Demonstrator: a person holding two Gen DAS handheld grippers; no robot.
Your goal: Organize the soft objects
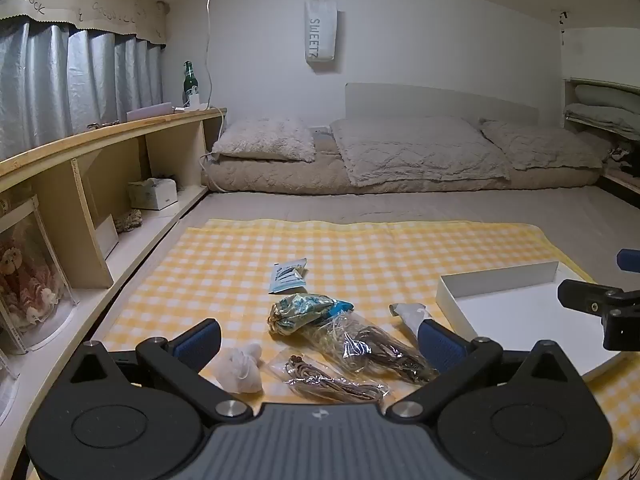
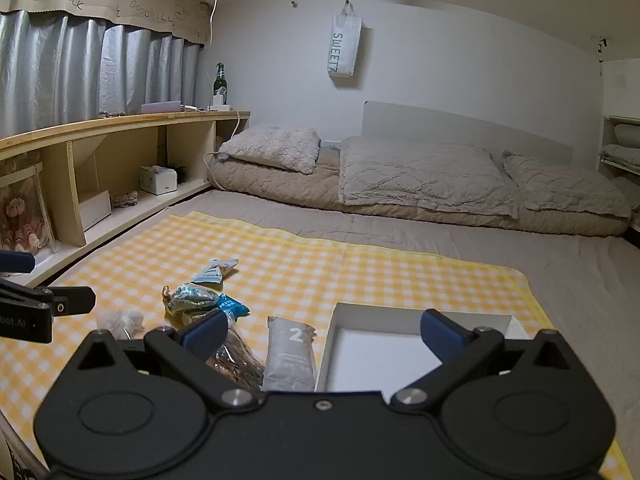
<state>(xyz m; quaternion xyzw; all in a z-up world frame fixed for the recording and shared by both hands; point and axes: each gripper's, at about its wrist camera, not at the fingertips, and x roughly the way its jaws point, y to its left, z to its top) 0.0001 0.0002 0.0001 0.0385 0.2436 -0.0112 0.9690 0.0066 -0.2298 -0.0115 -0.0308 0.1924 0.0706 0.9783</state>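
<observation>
Several soft packets lie on a yellow checked cloth (image 1: 360, 252): a white mesh ball (image 1: 240, 370), a clear bag of brown cord (image 1: 332, 380), a long clear bag of dark strands (image 1: 372, 344), a teal patterned pouch (image 1: 300, 312), a blue-white sachet (image 1: 286, 276) and a grey pouch (image 2: 290, 354). A shallow white box (image 1: 516, 312) stands at the right. My left gripper (image 1: 318, 340) is open and empty above the packets. My right gripper (image 2: 324, 334) is open and empty, over the grey pouch and the box (image 2: 376, 356).
A low wooden shelf (image 1: 100, 160) runs along the left with a tissue box (image 1: 154, 194) and a cased doll (image 1: 24, 276). Pillows and a folded quilt (image 1: 416, 152) line the far wall. The grey mattress (image 1: 400, 208) surrounds the cloth.
</observation>
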